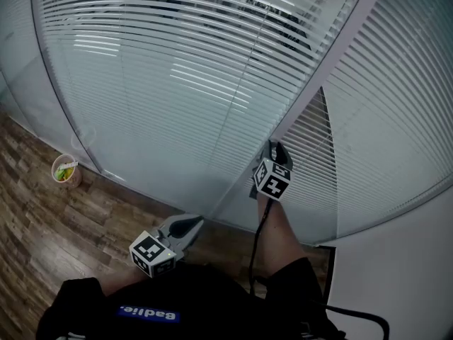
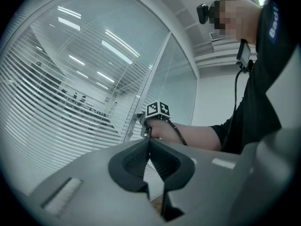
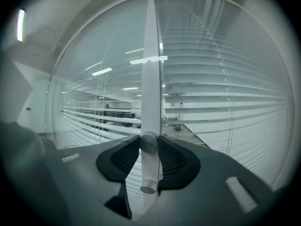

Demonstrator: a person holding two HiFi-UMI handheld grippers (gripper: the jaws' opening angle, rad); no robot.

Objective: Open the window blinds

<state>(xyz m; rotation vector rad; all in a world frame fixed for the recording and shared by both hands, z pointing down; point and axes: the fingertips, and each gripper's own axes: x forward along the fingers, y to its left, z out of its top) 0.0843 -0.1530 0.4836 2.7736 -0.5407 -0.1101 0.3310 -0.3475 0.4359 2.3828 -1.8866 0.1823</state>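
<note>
The right gripper, clenched on the round silver metal knob on the white window frame post, could slip off the smooth knob when twisting, leaving the white slatted blinds half shut

We can read one print only: lettering on the person's black shirt, beginning "Bad" (its later letters are too blurred for us to tell).

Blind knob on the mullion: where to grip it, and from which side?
Probably its round sides, head-on to the mullion. The knob sticks straight out as a short cylinder, so jaws along its axis can clamp it and roll it. The right hand-held gripper is shut on it that way.
</note>
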